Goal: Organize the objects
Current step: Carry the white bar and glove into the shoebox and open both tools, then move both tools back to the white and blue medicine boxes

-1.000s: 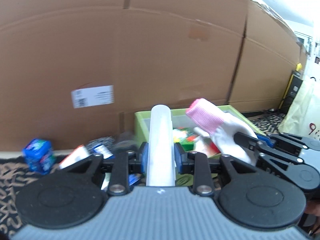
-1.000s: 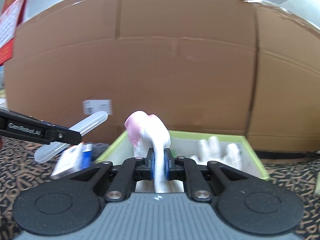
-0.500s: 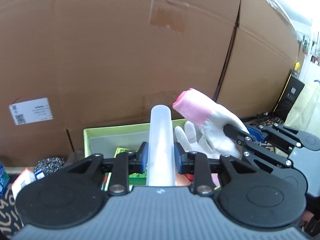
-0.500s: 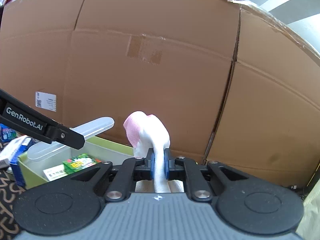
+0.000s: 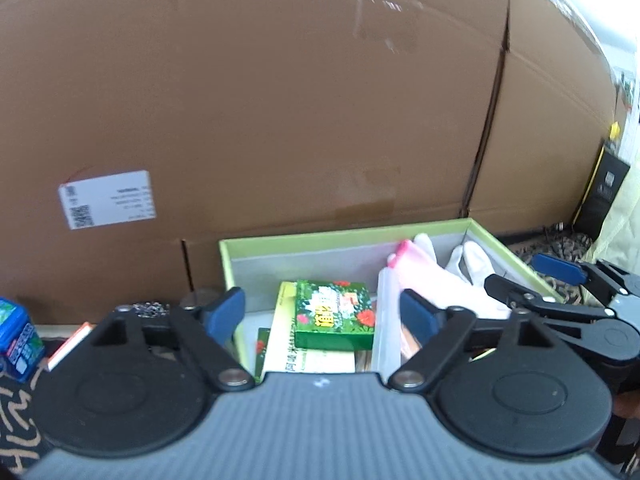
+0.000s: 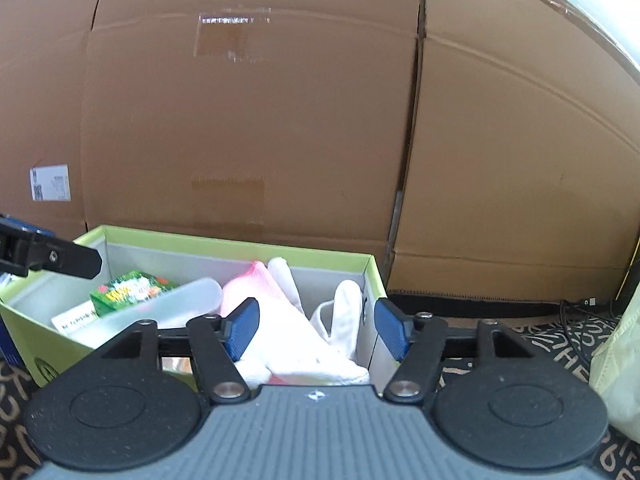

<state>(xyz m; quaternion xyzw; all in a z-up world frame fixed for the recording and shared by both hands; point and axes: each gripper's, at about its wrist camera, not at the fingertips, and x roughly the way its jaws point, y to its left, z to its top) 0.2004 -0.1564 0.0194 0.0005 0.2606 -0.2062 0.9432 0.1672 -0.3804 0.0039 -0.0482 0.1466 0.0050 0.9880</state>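
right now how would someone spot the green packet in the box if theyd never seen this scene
Find the big cardboard wall; at its foot sits an open lime-green box. Inside, left of the frosted plastic case and the white glove with a pink cuff, a small green packet lies on paper leaflets. Only it is dark green with red flowers and yellow lettering.

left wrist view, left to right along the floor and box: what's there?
Blue packet → red-and-white carton → steel scourer → green floral box → clear plastic case → white glove with pink cuff → right gripper, its jaws opening with nothing between them.
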